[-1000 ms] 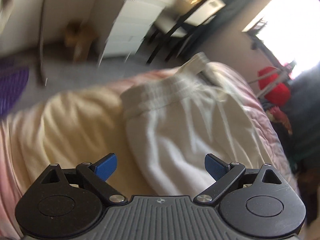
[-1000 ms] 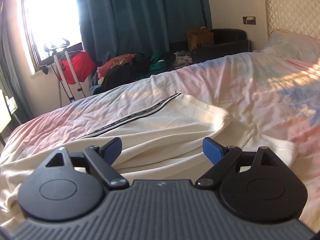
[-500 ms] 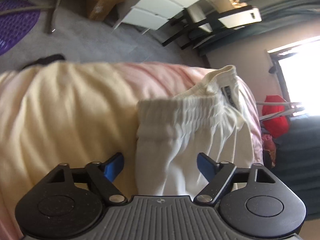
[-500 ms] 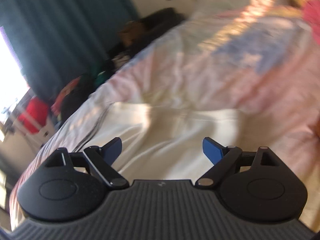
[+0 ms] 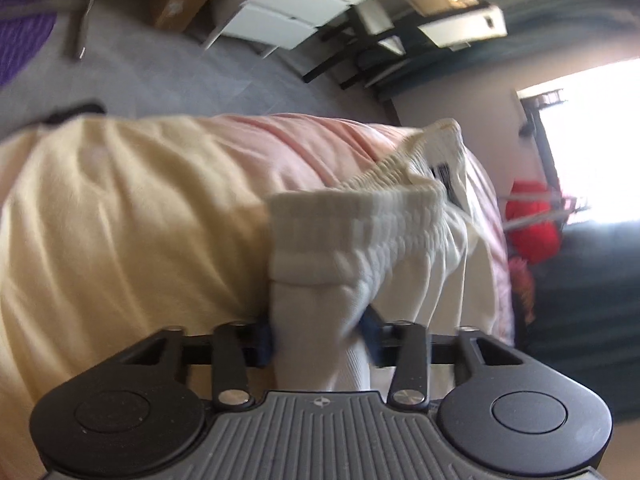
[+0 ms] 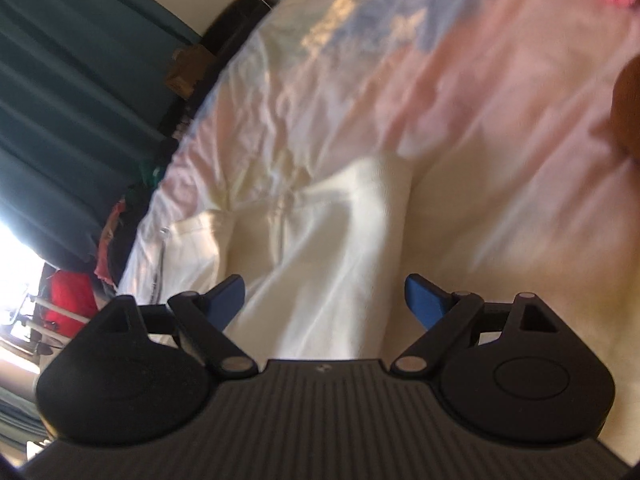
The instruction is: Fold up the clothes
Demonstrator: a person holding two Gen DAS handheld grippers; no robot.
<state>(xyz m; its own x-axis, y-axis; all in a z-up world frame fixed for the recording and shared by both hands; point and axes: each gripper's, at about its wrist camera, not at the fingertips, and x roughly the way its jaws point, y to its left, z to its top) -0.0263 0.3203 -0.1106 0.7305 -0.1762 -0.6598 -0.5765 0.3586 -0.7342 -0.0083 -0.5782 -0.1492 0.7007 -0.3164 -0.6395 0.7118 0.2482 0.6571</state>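
**Trousers gripped at waistband, fold unfinished**

Left gripper (image 5: 318, 338) has its jaws clamped on the white trousers (image 5: 360, 240) just below the elastic waistband, bunched on the bed (image 5: 280, 148). Right gripper (image 6: 324, 300) hovers spread above a trouser leg. No tidy fold shows. Far leg ends are blurred, stage uncertain.

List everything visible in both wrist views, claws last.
trousers: 1, white, on the bed, waistband in the left claw
yellow garment: 1, pale yellow, beside the trousers
bed cover: 1, pink and blue, under the clothes
drawers: 1, white, across the floor
curtain: 1, teal, by the window
red bag: 1, near the window
left claw: shut on the trousers
right claw: open, above the trousers
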